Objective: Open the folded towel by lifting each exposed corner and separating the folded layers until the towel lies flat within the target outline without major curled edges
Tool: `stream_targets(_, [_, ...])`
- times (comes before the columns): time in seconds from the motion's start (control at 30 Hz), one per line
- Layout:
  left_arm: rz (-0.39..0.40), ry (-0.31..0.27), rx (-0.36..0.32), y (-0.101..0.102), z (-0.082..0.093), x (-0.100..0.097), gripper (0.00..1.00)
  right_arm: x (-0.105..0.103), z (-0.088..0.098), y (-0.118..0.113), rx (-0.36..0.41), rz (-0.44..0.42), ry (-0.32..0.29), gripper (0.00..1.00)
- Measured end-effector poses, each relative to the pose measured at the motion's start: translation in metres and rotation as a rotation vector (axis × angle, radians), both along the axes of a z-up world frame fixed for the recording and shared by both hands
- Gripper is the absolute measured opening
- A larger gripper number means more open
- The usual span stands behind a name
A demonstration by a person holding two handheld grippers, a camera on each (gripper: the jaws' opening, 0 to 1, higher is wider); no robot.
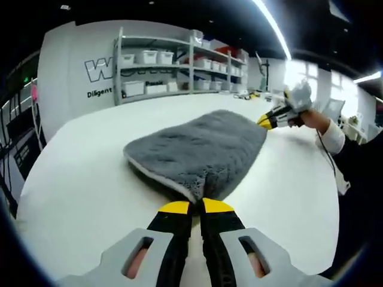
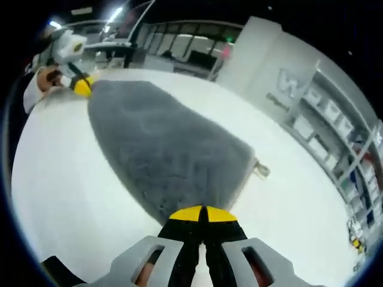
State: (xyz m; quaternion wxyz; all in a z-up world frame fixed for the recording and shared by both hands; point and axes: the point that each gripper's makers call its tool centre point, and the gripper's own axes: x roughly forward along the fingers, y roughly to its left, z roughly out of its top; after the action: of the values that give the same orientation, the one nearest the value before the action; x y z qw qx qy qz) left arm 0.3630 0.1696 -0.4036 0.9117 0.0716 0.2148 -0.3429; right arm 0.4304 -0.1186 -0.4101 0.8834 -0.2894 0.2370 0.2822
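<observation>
A fluffy grey towel (image 1: 197,149) lies on the white table (image 1: 84,191), pulled long between two opposite corners. My left gripper (image 1: 197,206) is shut on its near corner, yellow tips together. The right gripper (image 1: 270,119), held by a hand, pinches the far corner. In the right gripper view the same towel (image 2: 161,149) runs away from my right gripper (image 2: 202,213), which is shut on the near corner, while the left gripper (image 2: 81,85) grips the far tip. A pale underside edge (image 1: 158,179) shows along the towel's left side. A small tag (image 2: 261,170) sticks out at one edge.
Shelves with white bins (image 1: 173,72) stand behind the table against a wall with lettering (image 1: 99,70). The person's sleeve and dark clothing (image 1: 353,161) are at the right. The table edge (image 1: 36,155) curves near the left, with bare white surface around the towel.
</observation>
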Motion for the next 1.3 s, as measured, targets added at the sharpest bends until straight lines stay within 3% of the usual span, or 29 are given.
stream_targets(0.53, [-0.082, 0.045, 0.017, -0.011, -0.004, -0.013, 0.05, 0.036, -0.002, 0.001, 0.026, -0.007, -0.044, 0.00])
stream_targets(1.3, [-0.158, 0.071, 0.031, -0.024, -0.003, -0.016, 0.04, 0.063, 0.000, 0.005, 0.008, -0.010, -0.044, 0.00])
